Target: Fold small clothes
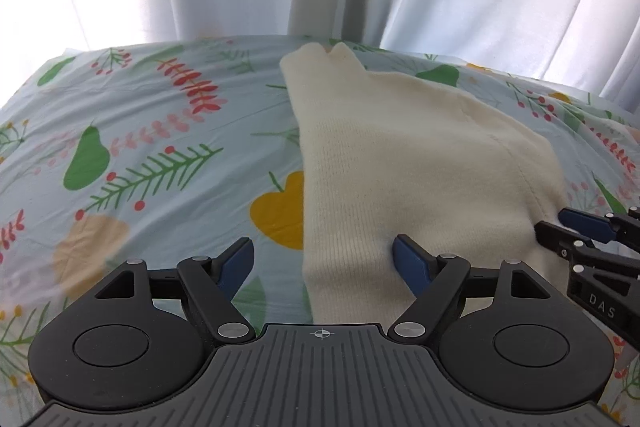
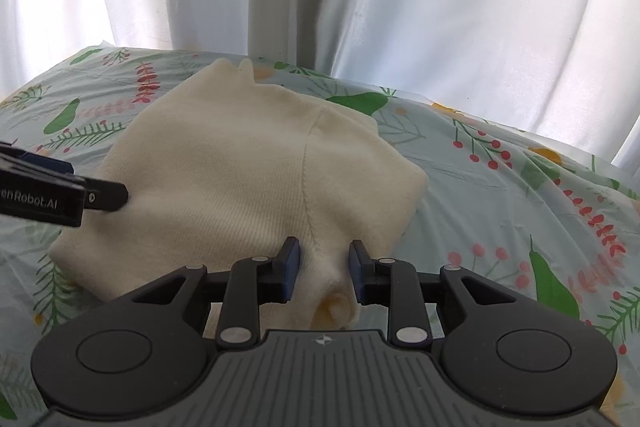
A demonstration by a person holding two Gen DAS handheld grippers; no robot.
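A cream knitted garment [image 2: 256, 163] lies partly folded on the bed, over a floral sheet [image 1: 152, 131] with white curtains [image 2: 440, 7] hanging behind. The left gripper [image 1: 322, 263] sits at the near left hem with its fingers spread wide; one blue pad [image 1: 410, 261] rests on the knit, the other [image 1: 236, 263] over bare sheet, so nothing is gripped. The right gripper [image 2: 323, 273] sits at the near right corner, its fingers straddling a raised ridge of fabric along a seam (a gap shows on each side of the ridge, so they appear not yet clenched). The step in hand looks like taking hold of the near edge with both tools. The next move likely calls for closing both pairs on the hem together, then lifting and carrying it evenly toward the far end [image 1: 320, 55], where a lopsided pull could skew the fold.
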